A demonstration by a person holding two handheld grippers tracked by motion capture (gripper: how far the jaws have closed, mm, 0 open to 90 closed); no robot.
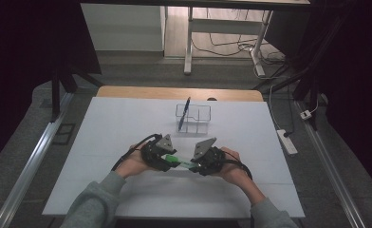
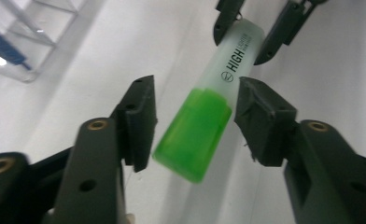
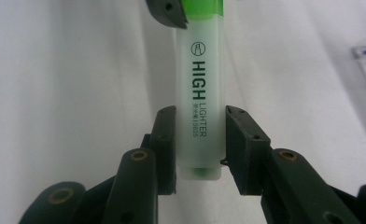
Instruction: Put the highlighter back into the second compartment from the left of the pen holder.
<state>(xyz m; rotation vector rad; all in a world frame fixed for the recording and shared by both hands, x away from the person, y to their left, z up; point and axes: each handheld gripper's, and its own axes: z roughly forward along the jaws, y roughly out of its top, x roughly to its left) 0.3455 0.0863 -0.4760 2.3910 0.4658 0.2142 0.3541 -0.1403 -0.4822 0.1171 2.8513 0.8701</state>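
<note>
The translucent white highlighter with a green cap point(image 1: 178, 162) lies level at lower centre of the high view, cap toward the left gripper point(image 1: 167, 159), whose jaws stand apart around it. The right gripper point(image 3: 199, 142) clamps the barrel, where the lettering reads.

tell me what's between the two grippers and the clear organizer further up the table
Bare white table. In the high view nothing lies between the left gripper, the right gripper, which share the highlighter, and the clear organizer with its blue pen.

One green highlighter point(image 1: 178, 162), one blue pen point(image 1: 183, 114), one clear holder point(image 1: 194, 118) and two claws: left claw point(image 1: 171, 160), right claw point(image 1: 193, 165).
</note>
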